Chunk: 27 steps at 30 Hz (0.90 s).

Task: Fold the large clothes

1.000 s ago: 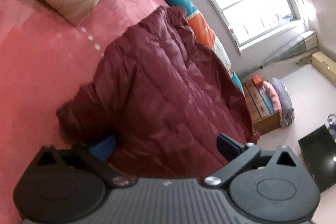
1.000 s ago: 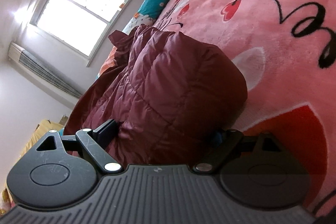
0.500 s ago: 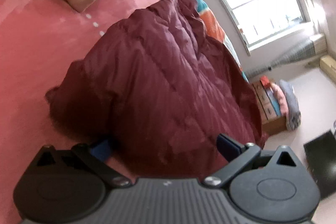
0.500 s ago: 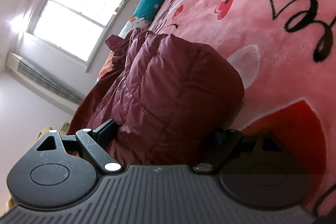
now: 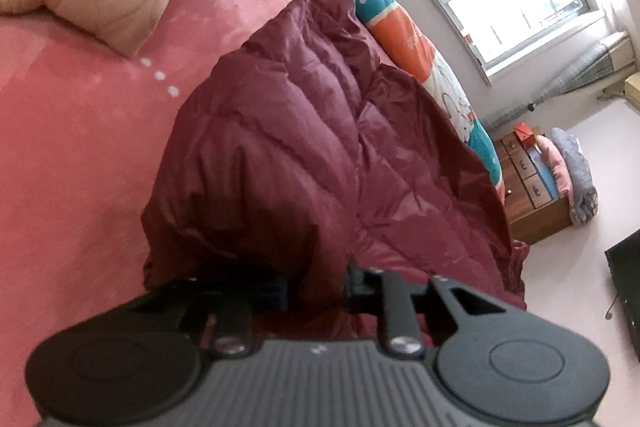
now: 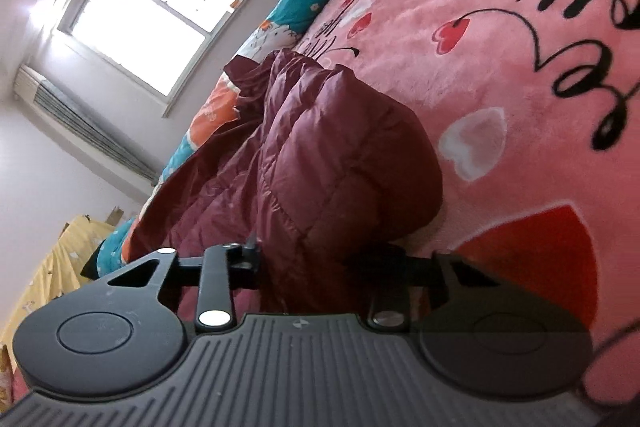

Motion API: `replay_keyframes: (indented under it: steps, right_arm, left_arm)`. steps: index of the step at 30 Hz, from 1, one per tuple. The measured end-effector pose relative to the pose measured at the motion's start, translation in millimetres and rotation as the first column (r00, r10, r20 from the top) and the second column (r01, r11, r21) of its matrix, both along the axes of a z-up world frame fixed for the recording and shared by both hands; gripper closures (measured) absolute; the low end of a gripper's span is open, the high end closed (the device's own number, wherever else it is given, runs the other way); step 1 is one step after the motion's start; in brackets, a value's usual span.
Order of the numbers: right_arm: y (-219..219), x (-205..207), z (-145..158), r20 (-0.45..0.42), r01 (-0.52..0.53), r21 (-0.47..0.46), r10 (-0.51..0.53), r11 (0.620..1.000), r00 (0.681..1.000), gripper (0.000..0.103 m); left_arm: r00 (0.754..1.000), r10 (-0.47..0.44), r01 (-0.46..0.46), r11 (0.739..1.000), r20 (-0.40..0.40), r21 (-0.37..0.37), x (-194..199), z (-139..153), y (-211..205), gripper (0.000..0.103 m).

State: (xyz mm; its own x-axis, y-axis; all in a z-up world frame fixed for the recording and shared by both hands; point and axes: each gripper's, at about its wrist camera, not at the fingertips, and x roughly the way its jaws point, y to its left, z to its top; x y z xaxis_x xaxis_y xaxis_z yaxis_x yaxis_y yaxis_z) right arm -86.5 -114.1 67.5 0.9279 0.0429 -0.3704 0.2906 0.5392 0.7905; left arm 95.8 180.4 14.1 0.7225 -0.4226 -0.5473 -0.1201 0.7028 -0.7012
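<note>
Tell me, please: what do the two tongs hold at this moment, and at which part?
Both close on the dark red padded jacket on the bed. The left tongs and the right tongs each pinch a bunched fold at its near edge.

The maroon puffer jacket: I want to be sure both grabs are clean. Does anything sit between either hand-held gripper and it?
Nothing visible does. The left hand-held gripper and the right hand-held gripper are both closing with folds of the maroon puffer jacket directly between their fingers. Only the pink blanket lies beneath it.

A maroon puffer jacket [image 5: 320, 155] lies on the pink bed [image 5: 80, 147].
</note>
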Motion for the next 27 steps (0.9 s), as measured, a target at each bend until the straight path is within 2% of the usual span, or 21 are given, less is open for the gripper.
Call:
replay_keyframes:
  steps: [4,10,16,20,23,27]
  right_arm:
    - [4.0,-20.7,7.8,-0.029,0.011,-0.008,-0.012,1.0,1.0,0.066]
    - [16.0,-67.6,23.3,-0.061,0.042,-0.037,-0.044,0.998,0.997,0.067]
    - [29.4,-132.8,30.9,-0.099,0.067,-0.043,-0.071,0.997,0.993,0.067]
    - [31.9,-165.4,32.6,-0.144,0.076,-0.039,-0.081,0.996,0.986,0.065]
    - [30.2,-175.1,25.9,-0.181,0.095,-0.002,-0.094,0.995,0.979,0.048]
    - [19.9,-183.2,26.5,-0.184,0.191,0.039,-0.181,0.981,0.966,0.025]
  left_arm:
    - [1.0,-0.029,0.029,0.999,-0.004,0.02,-14.0,14.1,5.4,0.088]
    - [0.996,-0.086,0.087,0.996,-0.03,0.029,-53.4,25.9,17.4,0.089]
    - [0.984,-0.159,0.162,0.986,-0.078,0.039,-100.8,20.0,24.1,0.089]
    - [0.972,-0.213,0.22,0.973,-0.095,0.072,-123.8,18.5,22.0,0.088]
    - [0.972,-0.218,0.226,0.97,-0.088,0.088,-128.6,20.8,24.2,0.083]
    - [0.975,-0.214,0.22,0.964,-0.056,0.152,-136.0,37.4,27.6,0.063]
